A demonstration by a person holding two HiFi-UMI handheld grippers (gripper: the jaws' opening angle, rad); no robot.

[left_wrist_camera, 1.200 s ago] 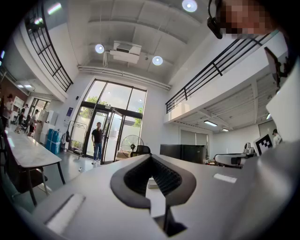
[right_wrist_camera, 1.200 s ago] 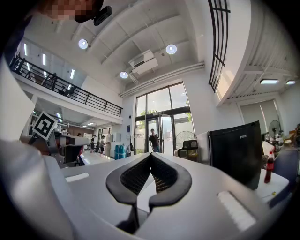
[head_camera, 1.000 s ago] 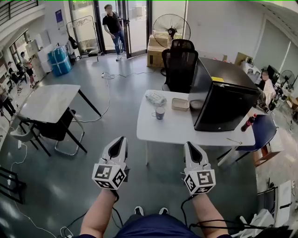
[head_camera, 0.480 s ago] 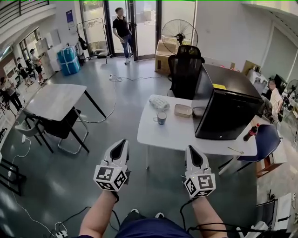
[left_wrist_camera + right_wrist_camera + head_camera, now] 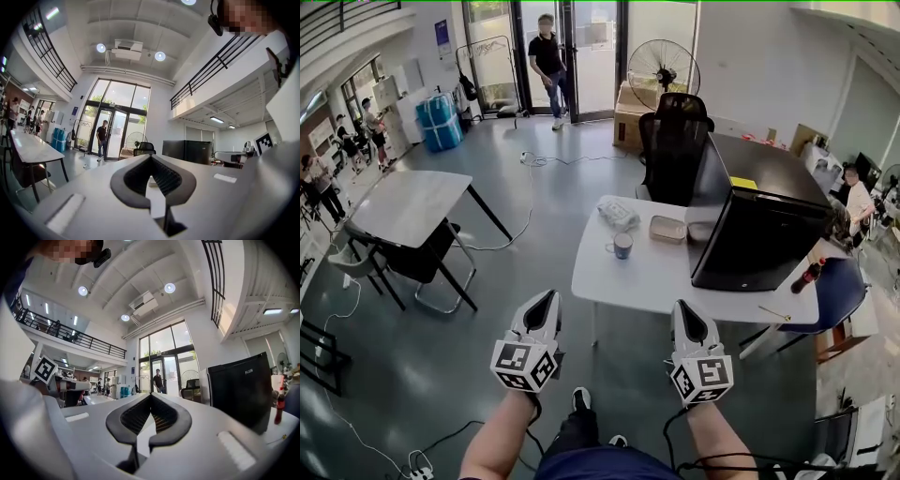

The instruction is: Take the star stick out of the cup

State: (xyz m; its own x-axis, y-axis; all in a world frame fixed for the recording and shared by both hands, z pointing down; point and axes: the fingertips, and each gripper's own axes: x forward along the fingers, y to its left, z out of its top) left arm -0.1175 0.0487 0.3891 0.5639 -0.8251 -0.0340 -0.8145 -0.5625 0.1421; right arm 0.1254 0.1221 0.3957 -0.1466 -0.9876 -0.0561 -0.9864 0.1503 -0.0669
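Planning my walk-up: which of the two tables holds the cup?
The right-hand table, the one bearing the black box; the cup stands near its left edge. The left table shows no cup.

The white rectangular table [image 5: 647, 274] carrying the blue cup [image 5: 622, 246] has come slightly nearer; one dark white-soled shoe [image 5: 581, 398] has stepped forward.

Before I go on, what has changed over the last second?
The person has begun a step toward the white table: one shoe now shows further forward, and the head view has turned slightly left. Nothing was taken hold of or let go. The left gripper and right gripper stay shut and empty, short of the table; the cup stays untouched on it.
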